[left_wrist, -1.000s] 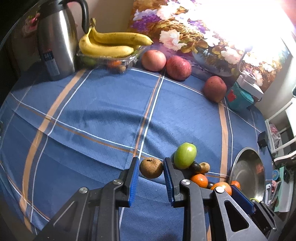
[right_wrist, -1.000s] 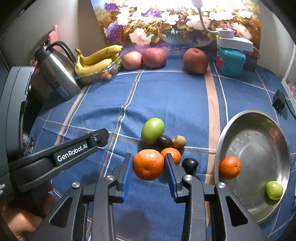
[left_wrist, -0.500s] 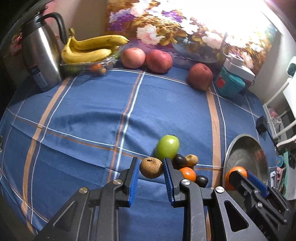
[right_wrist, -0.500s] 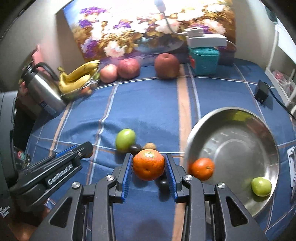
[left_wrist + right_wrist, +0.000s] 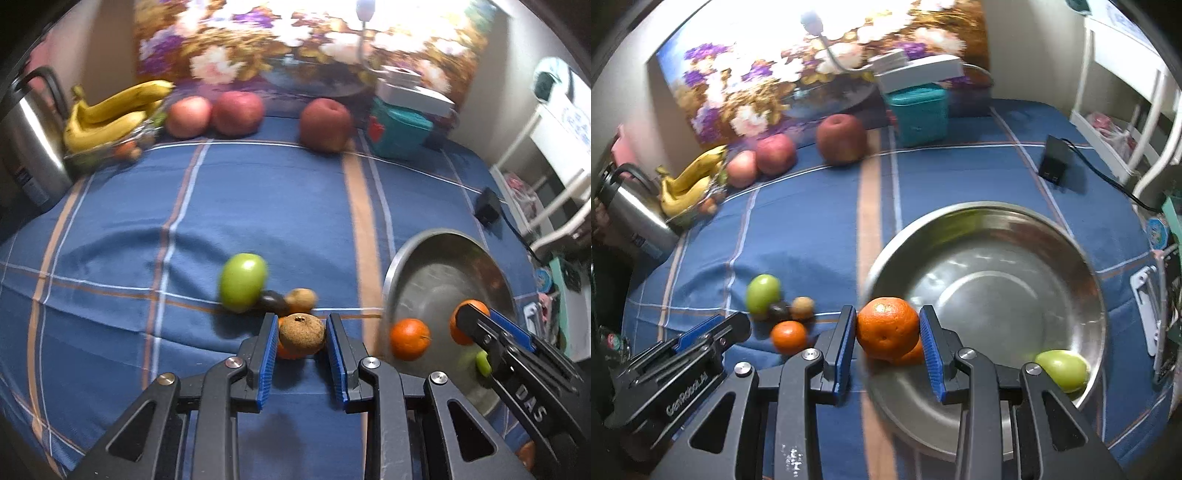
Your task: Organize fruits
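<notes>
Currently: right tongs (image 5: 888, 334) clamping orange (image 5: 887, 328) above bowl (image 5: 1071, 251) rim for deposit; left tongs (image 5: 301, 345) clamping brown fruit (image 5: 301, 338) beside bowl, queued.

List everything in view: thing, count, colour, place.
Orange: one, in right gripper at bowl rim.
Brown fruit: one, in left gripper.
Oranges: one in steel bowl, one on cloth.
Green fruits: one in bowl, one on cloth.
Small dark and tan fruits: two, beside it.
Red apples: three, back edge.
Bananas: one bunch, yellow, by kettle.
Teal box: back.
Left gripper, right gripper: black, blue pads.
</notes>
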Motion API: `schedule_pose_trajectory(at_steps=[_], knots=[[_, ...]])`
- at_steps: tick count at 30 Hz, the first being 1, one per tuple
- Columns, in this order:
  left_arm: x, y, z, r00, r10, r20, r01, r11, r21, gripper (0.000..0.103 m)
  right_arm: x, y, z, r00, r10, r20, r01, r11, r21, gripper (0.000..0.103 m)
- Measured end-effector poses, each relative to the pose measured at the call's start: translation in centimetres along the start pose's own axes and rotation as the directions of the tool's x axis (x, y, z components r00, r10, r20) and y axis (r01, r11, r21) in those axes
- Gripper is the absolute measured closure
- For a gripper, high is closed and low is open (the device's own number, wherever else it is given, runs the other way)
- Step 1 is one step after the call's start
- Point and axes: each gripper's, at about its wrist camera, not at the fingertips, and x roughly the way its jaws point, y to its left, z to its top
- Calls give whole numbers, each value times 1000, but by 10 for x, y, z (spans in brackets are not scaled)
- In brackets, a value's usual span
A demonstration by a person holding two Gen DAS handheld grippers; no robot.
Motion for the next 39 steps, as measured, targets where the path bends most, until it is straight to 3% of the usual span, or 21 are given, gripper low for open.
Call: schedule_pose_trajectory(at_steps=[3, 7, 14, 22, 39], knots=[[0, -16, -2, 1000, -11, 1, 11, 999, 38, 75, -1, -15, 0, 1000, -23, 5, 23, 999, 27, 66], [3, -39, -7, 999, -36, -10, 37, 995, 88, 75, -2, -37, 0, 993, -114, 6, 113, 992, 46, 66], [8, -72, -16, 998, -50, -30, 54, 985, 166, 75, -9, -72, -2, 986, -166, 4, 165, 980, 110, 66], [17, -94, -28, 997, -43, -58, 55, 972, 227, 75, -11, -79, -3, 987, -164, 4, 162, 980, 117, 66], [35, -102, -37, 994, -29, -108, 55, 969, 243, 74, 9, -79, -6, 983, -168, -70, 175, 980, 99, 66]])
